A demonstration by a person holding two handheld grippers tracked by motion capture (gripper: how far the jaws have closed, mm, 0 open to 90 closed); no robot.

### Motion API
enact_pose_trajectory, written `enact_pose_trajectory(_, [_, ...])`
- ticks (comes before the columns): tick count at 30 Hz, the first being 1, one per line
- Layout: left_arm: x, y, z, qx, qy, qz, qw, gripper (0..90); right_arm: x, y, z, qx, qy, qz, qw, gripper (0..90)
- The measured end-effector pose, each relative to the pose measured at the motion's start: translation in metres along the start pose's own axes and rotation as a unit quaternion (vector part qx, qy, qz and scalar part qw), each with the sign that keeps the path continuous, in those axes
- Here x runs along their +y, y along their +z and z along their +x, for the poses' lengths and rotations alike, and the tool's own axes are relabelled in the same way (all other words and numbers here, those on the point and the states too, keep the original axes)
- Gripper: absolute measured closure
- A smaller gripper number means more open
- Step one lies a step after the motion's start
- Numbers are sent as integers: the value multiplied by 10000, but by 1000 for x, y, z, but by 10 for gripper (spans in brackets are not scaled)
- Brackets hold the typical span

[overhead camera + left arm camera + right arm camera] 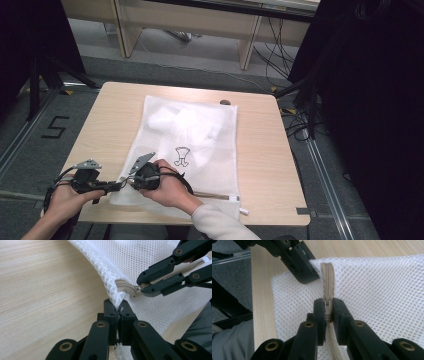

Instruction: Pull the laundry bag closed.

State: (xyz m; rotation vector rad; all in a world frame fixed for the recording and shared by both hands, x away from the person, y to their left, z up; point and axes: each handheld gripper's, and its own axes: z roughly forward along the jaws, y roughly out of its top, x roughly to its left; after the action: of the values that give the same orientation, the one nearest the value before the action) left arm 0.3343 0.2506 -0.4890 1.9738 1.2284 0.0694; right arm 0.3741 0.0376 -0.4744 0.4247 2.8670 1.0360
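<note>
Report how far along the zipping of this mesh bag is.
Done: white items sit inside the mesh bag on the table. In hand: the left gripper is shut on the bag's corner by the zipper's end, and the right gripper is shut on the zipper slider. Whether this is the start or the finish can't be told: the tape beyond the slider looks closed.

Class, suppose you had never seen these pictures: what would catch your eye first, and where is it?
A white mesh bag covers the middle of the wooden table, with white things inside it. At its near left corner, the left gripper pinches the mesh edge, and the right gripper is shut on the zip pull.
</note>
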Motion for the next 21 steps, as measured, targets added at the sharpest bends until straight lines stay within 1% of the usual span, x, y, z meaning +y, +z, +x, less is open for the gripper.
enact_pose_trajectory(1, [0, 0, 0, 31, -10, -40, 10000, 864, -1, 0, 0, -10, -24, 23, 10000, 825])
enact_pose_trajectory(2, [-1, 1, 0, 15, -19, -91, 10000, 864, -1, 0, 0, 7, -19, 42, 10000, 825])
enact_pose_trajectory(3, [-1, 1, 0, 18, -17, -79, 10000, 864, -2, 0, 0, 5, 21, 77, 10000, 825])
enact_pose_trajectory(4, [0, -1, 2, 48, 139, 51, 9999, 864, -3, 0, -1, 4, 1, 44, 10000, 825])
enact_pose_trajectory(5, [-1, 1, 0, 44, -21, -89, 9999, 864, -4, 0, -1, -7, -2, 69, 10000, 826])
enact_pose_trajectory(6, [0, 0, 1, 74, 51, -3, 10000, 864, -5, 0, -2, 9, -2, 65, 10000, 825])
enact_pose_trajectory(7, [0, -2, 3, 52, 141, 141, 9998, 865, -6, -1, -3, 24, 19, 80, 10000, 825])
enact_pose_trajectory(9, [-1, -1, 2, 62, 122, 78, 9999, 865, -8, -1, -3, 29, 84, 75, 9999, 825])
enact_pose_trajectory(10, [-1, 0, 2, 43, 131, 71, 9999, 865, -8, -1, -3, 25, 47, 56, 10000, 825])
enact_pose_trajectory(11, [-1, 1, 1, 78, 65, 25, 9999, 865, -9, -1, -3, 38, 45, 93, 9999, 825])
enact_pose_trajectory(12, [0, -2, 2, 80, 193, 191, 9996, 865, -9, -2, -3, 22, 23, 114, 9999, 825])
enact_pose_trajectory(13, [0, 0, 1, 60, 86, 110, 9999, 864, -10, -2, -3, 17, 40, 100, 9999, 825])
enact_pose_trajectory(14, [0, 0, 1, 47, 83, 123, 9999, 864, -10, -2, -3, 31, 27, 55, 10000, 826])
enact_pose_trajectory(15, [0, -1, 3, 7, 207, 258, 9995, 864, -11, -4, -3, 28, 1, 63, 10000, 825])
enact_pose_trajectory(16, [-1, 0, 2, 20, 151, 219, 9996, 865, -12, -4, -2, 38, 5, 29, 10000, 825])
enact_pose_trajectory(18, [0, 0, 2, 9, 142, 217, 9997, 865, -13, -5, -2, 28, -25, 41, 10000, 825])
enact_pose_trajectory(19, [-1, 1, 1, 72, 165, 146, 9997, 865, -15, -5, -1, 26, 41, 17, 10000, 825])
enact_pose_trajectory(20, [-1, 1, 1, 72, 165, 146, 9997, 865, -15, -6, -1, 3, 17, 3, 10000, 825])
enact_pose_trajectory(21, [0, 0, 2, 46, 183, 213, 9996, 865, -16, -6, -1, 27, 75, 0, 10000, 825])
